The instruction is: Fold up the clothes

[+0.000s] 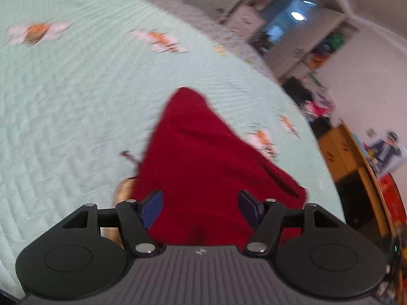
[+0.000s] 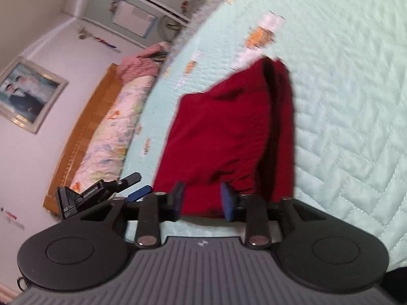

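Red knitted garment, soft and thick, lies folded on the pale mint quilted bedspread with orange-and-pink flower patches, and I see it from both wrist cameras. From my left gripper the cloth runs from six o'clock up to a rounded tip near the frame's centre; the blue pads stand apart with the red fabric seen between them, and I cannot see them pressing it, so I read this gripper as released. From my right gripper the garment stretches toward one o'clock, with a dark fold line along its right side. These pads also stand apart, not pinching the cloth. My left gripper shows at nine o'clock, beside the garment's edge. A wooden headboard and a floral pillow sit at ten o'clock.
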